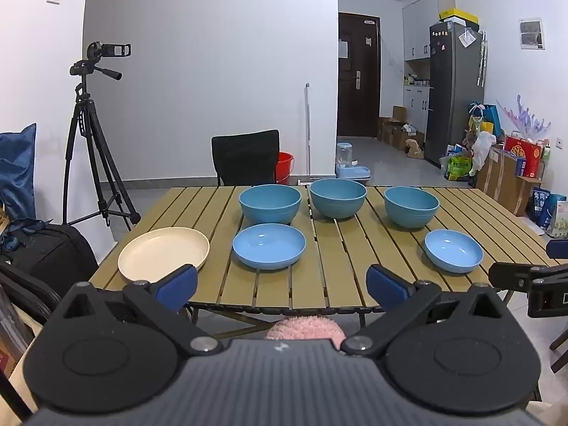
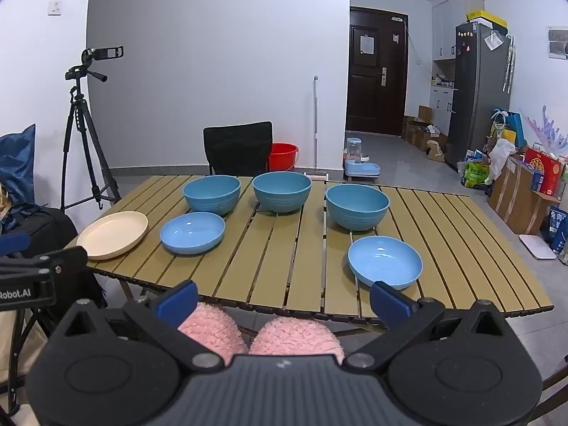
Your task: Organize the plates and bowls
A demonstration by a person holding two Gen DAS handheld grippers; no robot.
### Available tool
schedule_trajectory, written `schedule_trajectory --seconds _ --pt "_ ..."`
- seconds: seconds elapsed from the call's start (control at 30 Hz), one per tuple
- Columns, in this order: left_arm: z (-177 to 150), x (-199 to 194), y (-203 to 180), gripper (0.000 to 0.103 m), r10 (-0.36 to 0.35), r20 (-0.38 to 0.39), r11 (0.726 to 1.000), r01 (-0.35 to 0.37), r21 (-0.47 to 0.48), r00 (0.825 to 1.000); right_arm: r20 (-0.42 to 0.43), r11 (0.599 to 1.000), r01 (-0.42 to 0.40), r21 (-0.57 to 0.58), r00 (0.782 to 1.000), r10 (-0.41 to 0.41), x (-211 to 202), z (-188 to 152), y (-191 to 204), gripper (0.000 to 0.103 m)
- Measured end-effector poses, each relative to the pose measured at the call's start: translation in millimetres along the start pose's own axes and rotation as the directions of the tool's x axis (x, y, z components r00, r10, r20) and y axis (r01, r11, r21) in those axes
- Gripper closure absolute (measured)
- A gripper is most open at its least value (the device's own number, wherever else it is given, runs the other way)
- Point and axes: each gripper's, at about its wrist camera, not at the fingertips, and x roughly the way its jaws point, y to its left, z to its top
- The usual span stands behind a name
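hovering short of the near edge of the slatted tan folding worktop [image 1: 355, 248], both held wide open with nothing between the blue pads: left gripper [image 1: 282, 284] and right gripper [image 2: 284, 300], each tilted gently downward, neither touching any dish. laid out on the worktop in two rows: at the back, three deep teal ribbed bowls side by side and apart from one another, namely the left deep teal bowl [image 1: 269, 203], the middle deep teal bowl [image 1: 338, 197] and the right deep teal bowl [image 1: 411, 206]. nearer the front edge, a shallow cream round plate [image 1: 163, 254] at the far left corner, just beside it a shallow light blue bowl [image 1: 269, 250] sitting in front of the left deep teal bowl, and well apart to the right a second shallow light blue bowl [image 1: 453, 250] in front of the right deep teal bowl. all upright, none stacked. seen below the worktop edge, pink fluffy knees [image 2: 255, 333]. beyond the worktop, a black chair [image 1: 245, 156], a red bucket [image 1: 285, 167] and a camera on a black tripod [image 1: 96, 135].
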Motion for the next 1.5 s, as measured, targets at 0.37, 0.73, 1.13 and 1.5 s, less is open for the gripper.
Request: schedule_trajectory --seconds 0.37,0.73,1.13,1.5 --pt "1.4 -4.5 2.2 0.0 -0.015 -0.005 1.0 0.015 -0.019 1.0 0.002 1.0 0.003 -0.003 1.0 -0.003 -0.7 0.0 0.6 0.0" --pt "-0.2 -1.9 3.5 0.0 -0.013 -0.013 1.0 0.013 -0.021 1.0 -0.001 1.0 0.004 -0.01 1.0 -0.004 -1.1 2.0 5.3 0.0" --pt "-0.6 -1.4 2.3 0.0 -0.012 -0.014 1.0 0.012 -0.02 1.0 0.002 1.0 0.0 -0.015 1.0 0.0 -1.5 0.7 4.5 0.0" --pt "-1.4 -1.1 1.9 0.0 -0.011 -0.014 1.0 0.011 -0.02 1.0 0.003 1.0 0.0 -0.016 1.0 0.0 -1.6 0.5 4.6 0.0"
